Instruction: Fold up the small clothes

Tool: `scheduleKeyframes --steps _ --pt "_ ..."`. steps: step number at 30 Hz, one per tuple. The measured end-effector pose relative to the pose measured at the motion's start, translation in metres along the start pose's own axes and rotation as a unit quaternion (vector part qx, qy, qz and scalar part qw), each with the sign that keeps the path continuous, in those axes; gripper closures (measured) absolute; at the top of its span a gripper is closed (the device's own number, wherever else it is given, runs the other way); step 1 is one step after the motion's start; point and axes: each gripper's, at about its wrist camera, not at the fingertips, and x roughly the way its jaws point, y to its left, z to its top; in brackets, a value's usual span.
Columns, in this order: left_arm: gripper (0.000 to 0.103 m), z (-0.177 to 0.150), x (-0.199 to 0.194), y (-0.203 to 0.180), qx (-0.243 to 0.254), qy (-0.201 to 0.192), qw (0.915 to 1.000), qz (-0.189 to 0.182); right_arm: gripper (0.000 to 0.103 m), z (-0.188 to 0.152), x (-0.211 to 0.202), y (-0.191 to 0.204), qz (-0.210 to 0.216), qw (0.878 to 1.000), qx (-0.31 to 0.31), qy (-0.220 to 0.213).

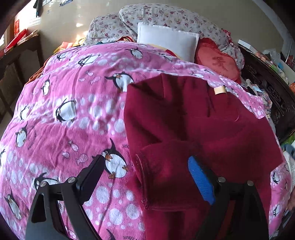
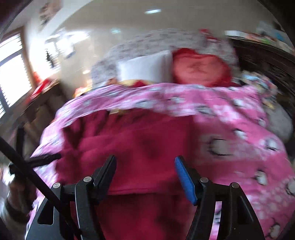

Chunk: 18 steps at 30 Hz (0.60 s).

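A dark red garment lies partly folded on a pink penguin blanket, with a tan label at its far edge. My left gripper stands wide open over the garment's near left edge, its blue pad above the cloth and its black finger above the blanket. The right wrist view is blurred. There the same red garment fills the middle, and my right gripper stands open above its near fold with nothing pressed between the pads. The left gripper's black frame shows at the left edge.
A white pillow, a red heart cushion and floral bedding lie at the head of the bed. A dark carved wooden frame with clutter runs along the right. A dark table stands at the left.
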Motion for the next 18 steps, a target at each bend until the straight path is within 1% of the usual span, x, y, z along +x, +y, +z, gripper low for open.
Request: scheduleKeyframes --steps 1,2,3,4,5,6,7,8,9,10,11,14,15,16,17,18 --pt "0.012 -0.001 0.0 -0.001 0.004 -0.005 1.0 0.003 0.033 0.004 0.003 -0.012 -0.016 1.0 0.012 -0.004" --pt "0.023 -0.002 -0.001 -0.004 0.013 -0.011 0.9998 0.01 0.033 0.008 0.005 -0.021 -0.026 1.0 0.018 -0.006" --pt "0.059 -0.001 -0.001 -0.006 0.021 -0.013 0.9996 0.017 0.033 0.012 0.01 -0.026 -0.033 0.999 0.02 -0.003" --pt "0.079 0.0 0.0 -0.008 0.026 -0.009 0.9994 0.021 0.033 0.016 0.015 -0.029 -0.035 0.999 0.02 0.001" --pt "0.087 0.003 0.002 -0.01 0.028 0.001 0.9994 0.018 0.033 0.019 0.024 -0.032 -0.034 0.999 0.022 0.009" --pt "0.089 0.006 0.001 -0.011 0.028 0.001 0.9995 0.012 0.033 0.021 0.033 -0.034 -0.035 0.999 0.025 0.017" --pt "0.09 0.01 -0.001 -0.012 0.033 -0.004 0.9994 0.009 0.038 0.023 0.044 -0.036 -0.036 0.999 0.029 0.029" --pt "0.091 0.016 -0.004 -0.014 0.038 -0.01 0.9992 0.008 0.068 0.023 0.055 -0.035 -0.035 0.998 0.024 0.041" --pt "0.091 0.022 -0.009 -0.015 0.04 -0.016 0.9991 0.003 0.084 0.022 0.06 -0.034 -0.035 0.998 0.014 0.047" --pt "0.091 0.028 -0.014 -0.017 0.042 -0.023 0.9989 -0.001 0.088 0.022 0.064 -0.03 -0.046 0.998 0.001 0.049" --pt "0.092 0.036 -0.022 -0.018 0.047 -0.038 0.9982 -0.001 0.089 0.021 0.061 -0.027 -0.054 0.998 -0.004 0.034" --pt "0.092 0.056 -0.044 -0.021 0.058 -0.084 0.9947 0.004 0.091 0.023 0.048 -0.024 -0.059 0.998 -0.005 0.001" --pt "0.092 0.059 -0.048 -0.02 0.059 -0.093 0.9939 0.005 0.091 0.023 0.043 -0.023 -0.061 0.998 -0.004 -0.009" --pt "0.092 0.061 -0.051 -0.019 0.06 -0.1 0.9931 0.007 0.091 0.023 0.039 -0.023 -0.063 0.998 -0.002 -0.018" --pt "0.092 0.06 -0.047 -0.017 0.062 -0.098 0.9932 0.012 0.091 0.021 0.037 -0.023 -0.063 0.998 -0.003 -0.025" --pt "0.092 0.057 -0.039 -0.015 0.063 -0.087 0.9941 0.017 0.091 0.019 0.039 -0.021 -0.065 0.998 -0.007 -0.025"
